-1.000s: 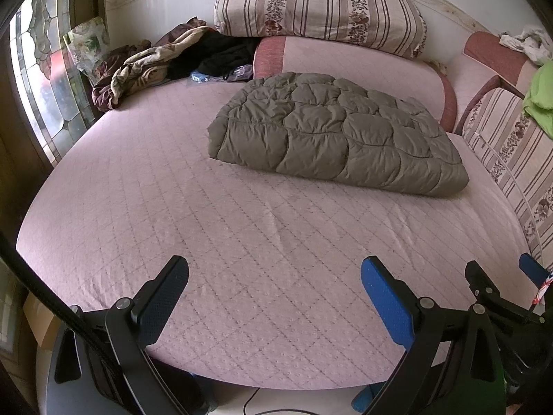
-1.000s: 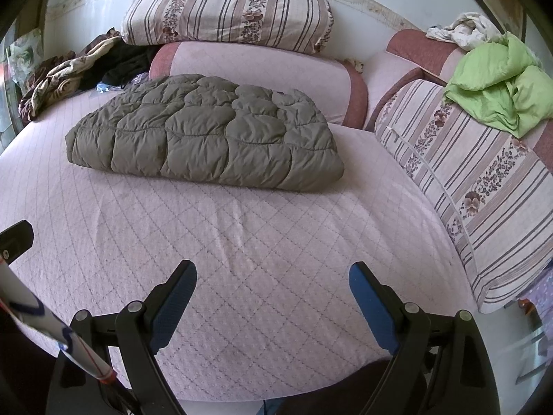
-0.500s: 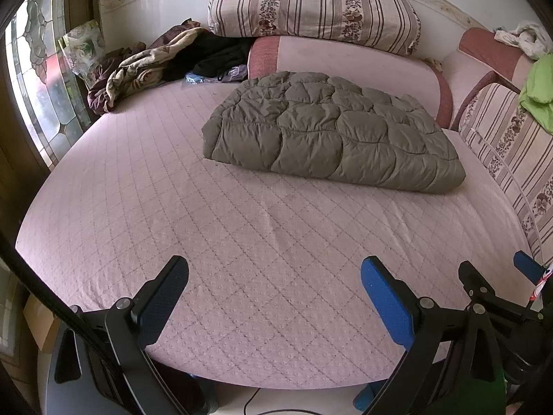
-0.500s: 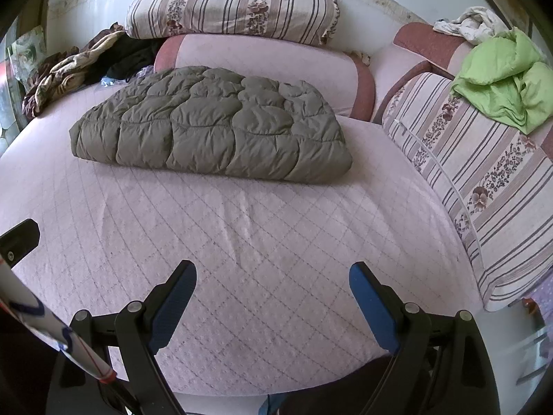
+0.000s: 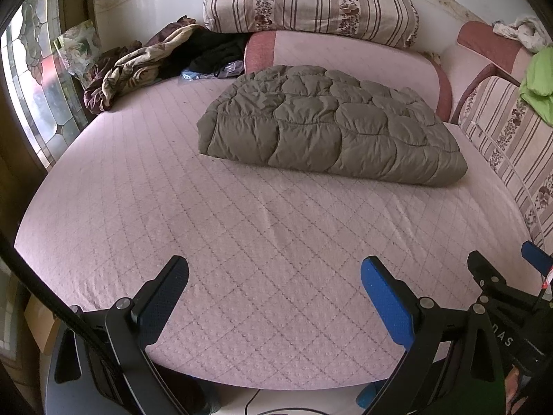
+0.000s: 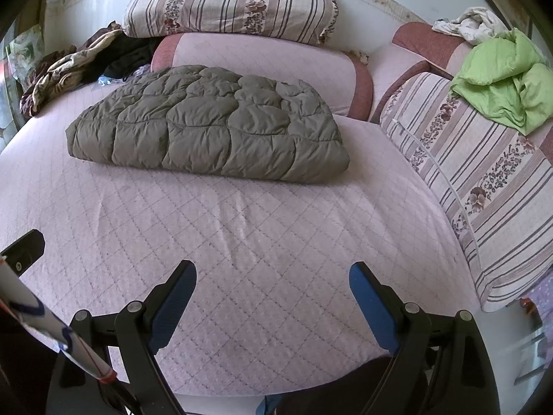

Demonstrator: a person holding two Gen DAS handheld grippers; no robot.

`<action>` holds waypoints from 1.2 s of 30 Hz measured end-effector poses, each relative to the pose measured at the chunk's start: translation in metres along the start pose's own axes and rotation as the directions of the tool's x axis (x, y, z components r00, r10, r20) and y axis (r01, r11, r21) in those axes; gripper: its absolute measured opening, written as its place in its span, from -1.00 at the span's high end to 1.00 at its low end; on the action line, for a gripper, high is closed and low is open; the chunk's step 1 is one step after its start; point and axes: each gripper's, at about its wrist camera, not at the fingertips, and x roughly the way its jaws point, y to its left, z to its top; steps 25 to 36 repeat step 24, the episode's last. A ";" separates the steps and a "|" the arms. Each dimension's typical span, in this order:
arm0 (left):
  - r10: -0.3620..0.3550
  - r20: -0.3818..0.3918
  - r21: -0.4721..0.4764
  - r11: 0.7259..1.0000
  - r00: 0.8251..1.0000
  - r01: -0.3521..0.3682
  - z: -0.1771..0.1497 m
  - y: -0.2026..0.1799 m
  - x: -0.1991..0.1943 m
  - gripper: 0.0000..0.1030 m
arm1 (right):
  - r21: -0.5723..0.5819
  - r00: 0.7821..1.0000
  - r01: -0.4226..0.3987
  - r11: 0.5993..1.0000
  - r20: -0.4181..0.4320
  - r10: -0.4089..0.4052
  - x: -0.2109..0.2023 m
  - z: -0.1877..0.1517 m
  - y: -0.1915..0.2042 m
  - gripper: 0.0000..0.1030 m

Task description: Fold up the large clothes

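An olive-grey quilted puffer garment [image 5: 328, 128] lies folded into a thick bundle at the far side of the pink quilted bed [image 5: 242, 242]; it also shows in the right wrist view [image 6: 207, 128]. My left gripper [image 5: 274, 269] is open and empty, low over the near edge of the bed, well short of the garment. My right gripper [image 6: 273, 276] is open and empty too, beside the left one, also over the near edge. Part of the right gripper [image 5: 501, 283] shows at the right of the left wrist view.
A striped pillow [image 6: 228, 0] rests on a pink bolster [image 6: 262, 65] behind the garment. A pile of dark clothes [image 5: 155, 58] lies at the back left by a window. A striped cushion [image 6: 477, 173] with a green garment [image 6: 501, 79] stands on the right.
Both grippers have moved slightly forward and to the right, so the folded garment looks a little nearer. Both stay open and empty.
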 end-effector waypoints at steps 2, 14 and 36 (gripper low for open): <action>-0.002 0.000 0.001 1.000 1.000 0.002 0.000 0.000 0.000 -0.93 | 0.005 1.000 0.002 1.000 0.001 -0.002 0.000 0.001 -0.002 -0.80; -0.018 -0.018 -0.013 1.000 1.000 0.018 -0.001 0.004 0.006 -0.93 | 0.004 1.000 0.006 1.000 0.001 -0.006 0.002 0.003 -0.002 -0.80; -0.015 -0.021 -0.004 1.000 1.000 0.014 -0.001 0.003 0.010 -0.93 | -0.009 1.000 -0.004 1.000 -0.006 0.004 0.004 0.005 0.002 -0.80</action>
